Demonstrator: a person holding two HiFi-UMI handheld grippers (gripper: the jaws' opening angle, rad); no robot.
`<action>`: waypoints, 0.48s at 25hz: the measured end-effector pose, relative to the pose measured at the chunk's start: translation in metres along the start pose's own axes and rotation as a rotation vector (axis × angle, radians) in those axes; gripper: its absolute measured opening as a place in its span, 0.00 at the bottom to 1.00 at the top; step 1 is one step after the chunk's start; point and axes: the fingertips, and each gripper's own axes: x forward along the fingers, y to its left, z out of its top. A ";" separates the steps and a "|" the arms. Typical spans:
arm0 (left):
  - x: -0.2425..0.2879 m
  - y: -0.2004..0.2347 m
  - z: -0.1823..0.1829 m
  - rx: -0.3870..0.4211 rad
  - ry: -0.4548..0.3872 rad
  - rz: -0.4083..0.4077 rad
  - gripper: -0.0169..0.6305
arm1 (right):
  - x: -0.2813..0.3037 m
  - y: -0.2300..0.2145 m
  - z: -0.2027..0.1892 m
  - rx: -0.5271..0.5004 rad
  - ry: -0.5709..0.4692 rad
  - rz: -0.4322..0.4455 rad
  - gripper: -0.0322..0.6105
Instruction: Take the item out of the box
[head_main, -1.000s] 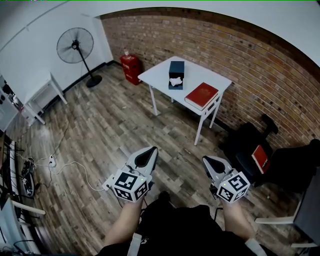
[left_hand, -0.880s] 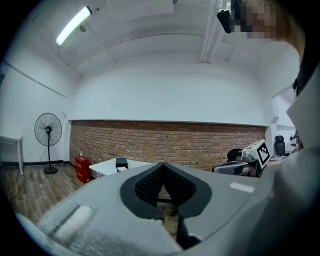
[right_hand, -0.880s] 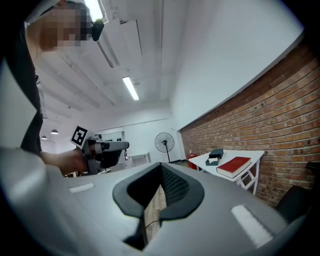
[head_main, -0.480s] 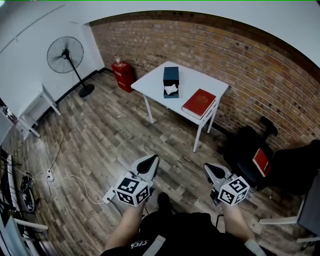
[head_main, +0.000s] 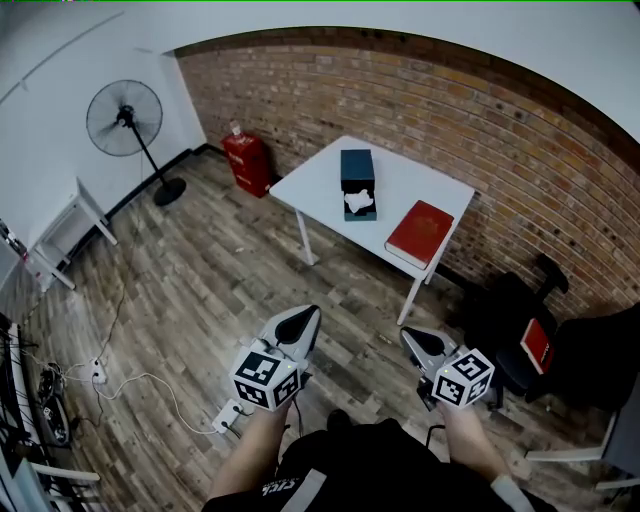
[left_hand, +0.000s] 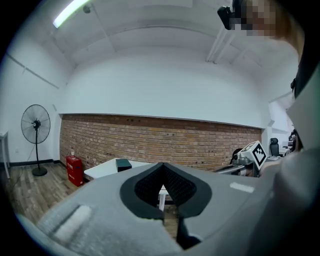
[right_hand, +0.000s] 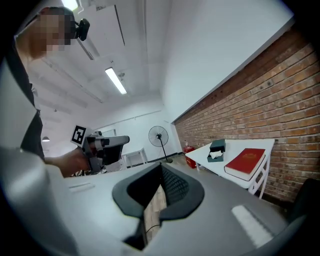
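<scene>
A dark teal box (head_main: 357, 170) lies open on the white table (head_main: 320, 178) by the brick wall. A crumpled white item (head_main: 358, 203) sits in its nearer half. The box also shows small in the left gripper view (left_hand: 123, 164) and in the right gripper view (right_hand: 216, 149). My left gripper (head_main: 300, 314) and right gripper (head_main: 411, 335) hang over the wood floor, well short of the table. Both are shut with nothing between the jaws. In their own views, each one's jaws meet at the tip: left gripper (left_hand: 162, 165), right gripper (right_hand: 161, 167).
A red book (head_main: 420, 233) lies on the table's right end. A standing fan (head_main: 125, 115) and a red canister (head_main: 245, 162) are at the back left. A black chair (head_main: 505, 320) holding a red book (head_main: 537, 346) stands at right. A power strip (head_main: 228, 415) and cables lie on the floor.
The view has shifted, and the table with the box sits lower and further right in frame. Both grippers stay shut in front of the body.
</scene>
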 end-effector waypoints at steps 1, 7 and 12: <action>0.001 0.012 0.000 -0.011 -0.001 0.000 0.03 | 0.012 0.004 0.001 -0.003 0.010 0.006 0.05; 0.003 0.064 -0.009 -0.079 0.001 -0.009 0.03 | 0.063 0.011 0.002 -0.022 0.071 0.004 0.05; 0.011 0.088 -0.017 -0.119 0.016 -0.019 0.04 | 0.091 0.012 -0.013 -0.001 0.134 0.016 0.05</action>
